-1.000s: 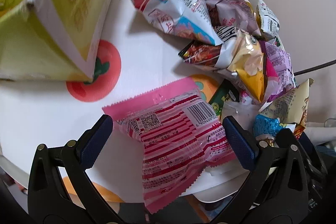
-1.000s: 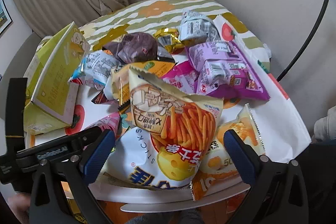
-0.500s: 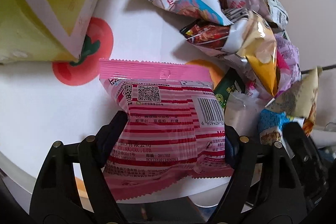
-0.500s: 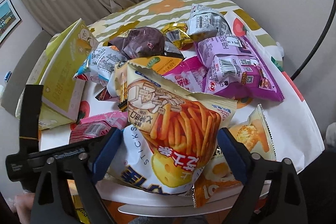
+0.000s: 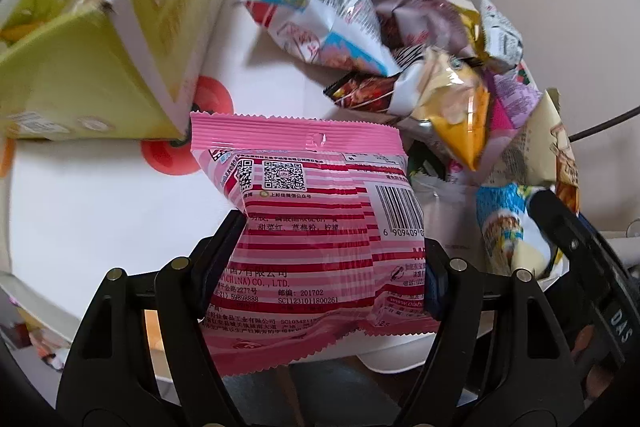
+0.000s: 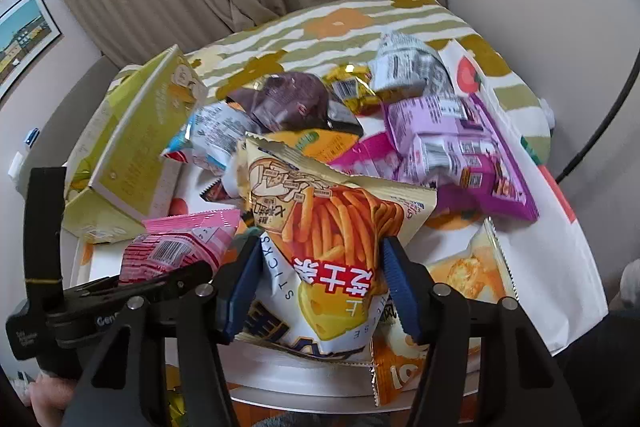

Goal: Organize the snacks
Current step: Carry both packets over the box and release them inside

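Snacks lie in one pile [image 6: 360,131] beside one yellow box [image 6: 132,147]. Nearest, the left gripper [image 5: 336,263] is closing on one pink bag [image 5: 308,227]. The right gripper [image 6: 320,291] is squeezing one cheese-stick bag [image 6: 332,243].

The pink packet [image 5: 316,227] covers the inner pads of the left gripper [image 5: 334,267], so their contact cannot be seen. The box [image 5: 92,39], up and left of that gripper, is blurred and cut off by the picture's edge. In the right wrist view, the cheese-stick bag [image 6: 328,255] hides most of the orange bag [image 6: 460,279] behind the right gripper [image 6: 320,283]. Print on the far pile [image 6: 400,115] is too small to read.
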A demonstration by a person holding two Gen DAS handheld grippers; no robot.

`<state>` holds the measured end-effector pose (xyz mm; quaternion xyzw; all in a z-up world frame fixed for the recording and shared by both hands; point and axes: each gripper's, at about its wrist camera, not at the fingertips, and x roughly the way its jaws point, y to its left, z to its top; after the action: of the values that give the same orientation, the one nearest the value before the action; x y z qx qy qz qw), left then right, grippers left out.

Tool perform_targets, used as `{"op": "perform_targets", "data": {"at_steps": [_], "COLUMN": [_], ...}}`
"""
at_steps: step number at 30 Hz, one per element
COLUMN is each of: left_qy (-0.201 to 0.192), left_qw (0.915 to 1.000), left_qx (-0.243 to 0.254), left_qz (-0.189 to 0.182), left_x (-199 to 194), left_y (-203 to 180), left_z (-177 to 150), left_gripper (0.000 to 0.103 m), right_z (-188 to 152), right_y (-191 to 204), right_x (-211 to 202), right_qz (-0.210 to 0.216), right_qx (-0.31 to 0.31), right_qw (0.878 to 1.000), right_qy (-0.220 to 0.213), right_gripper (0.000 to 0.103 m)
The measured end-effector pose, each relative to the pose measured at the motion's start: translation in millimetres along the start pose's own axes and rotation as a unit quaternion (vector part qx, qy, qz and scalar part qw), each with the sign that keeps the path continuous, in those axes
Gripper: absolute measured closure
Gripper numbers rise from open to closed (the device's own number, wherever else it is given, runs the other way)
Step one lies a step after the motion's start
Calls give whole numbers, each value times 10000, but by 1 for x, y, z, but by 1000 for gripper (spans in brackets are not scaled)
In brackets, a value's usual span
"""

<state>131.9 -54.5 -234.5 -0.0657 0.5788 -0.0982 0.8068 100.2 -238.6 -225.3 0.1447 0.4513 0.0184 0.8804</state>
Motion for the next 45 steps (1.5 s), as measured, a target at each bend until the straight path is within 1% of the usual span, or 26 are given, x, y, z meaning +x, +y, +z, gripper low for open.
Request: {"op": "perform_targets", "data": {"at_steps": [4, 7, 10, 12, 13, 15, 17, 22, 26, 29, 33, 36, 39, 43, 45], "left_qy": [-227, -488, -735, -961, -1104, -1319, -1515, -1864, -2038, -2053, -1958, -1843, -1688, -1465, -1376], "left_qw": [9997, 9987, 9972, 9953, 9938, 9912, 9884, 9821, 9778, 9766, 9772, 9788, 9819, 9861, 9875], "left_qx": [72, 114, 118, 135, 141, 138, 124, 41, -95, -158, -179, -153, -101, 89, 198], "left_qz": [46, 26, -1, -10, -6, 21, 63, 273, 478, 623, 806, 875, 858, 777, 738], "left_x": [-22, -47, -67, -88, -101, -111, -127, -159, -179, -183, -181, -171, -155, -129, -117], "left_y": [-5, -13, -25, -28, -28, -36, -33, -2, 44, 78, 128, 161, 192, 216, 219], "left_z": [-4, -9, -6, -4, -3, 9, 18, 47, 75, 94, 121, 139, 163, 193, 204], "left_gripper": [31, 31, 31, 31, 31, 31, 31, 31, 31, 31, 31, 31, 31, 31, 31], "right_z": [7, 16, 29, 37, 43, 54, 64, 87, 104, 113, 123, 130, 137, 145, 150], "right_y": [0, 3, 8, 13, 17, 25, 35, 72, 110, 141, 182, 213, 239, 260, 264], "right_x": [-15, -31, -49, -60, -68, -79, -86, -91, -80, -62, -33, -9, 17, 48, 63], "right_qz": [115, 180, 249, 319, 371, 493, 612, 816, 1022, 1119, 1215, 1238, 1219, 1067, 982], "right_qx": [-75, -214, -413, -534, -599, -748, -895, -1278, -1456, -1528, -1568, -1572, -1536, -1435, -1353], "right_qw": [9998, 9993, 9981, 9971, 9963, 9944, 9922, 9855, 9812, 9796, 9786, 9787, 9799, 9836, 9858], "right_qy": [-141, -257, -380, -440, -502, -570, -622, -762, -750, -676, -555, -460, -374, -251, -160], "right_gripper": [48, 48, 48, 48, 48, 48, 48, 48, 48, 48, 48, 48, 48, 48, 48]}}
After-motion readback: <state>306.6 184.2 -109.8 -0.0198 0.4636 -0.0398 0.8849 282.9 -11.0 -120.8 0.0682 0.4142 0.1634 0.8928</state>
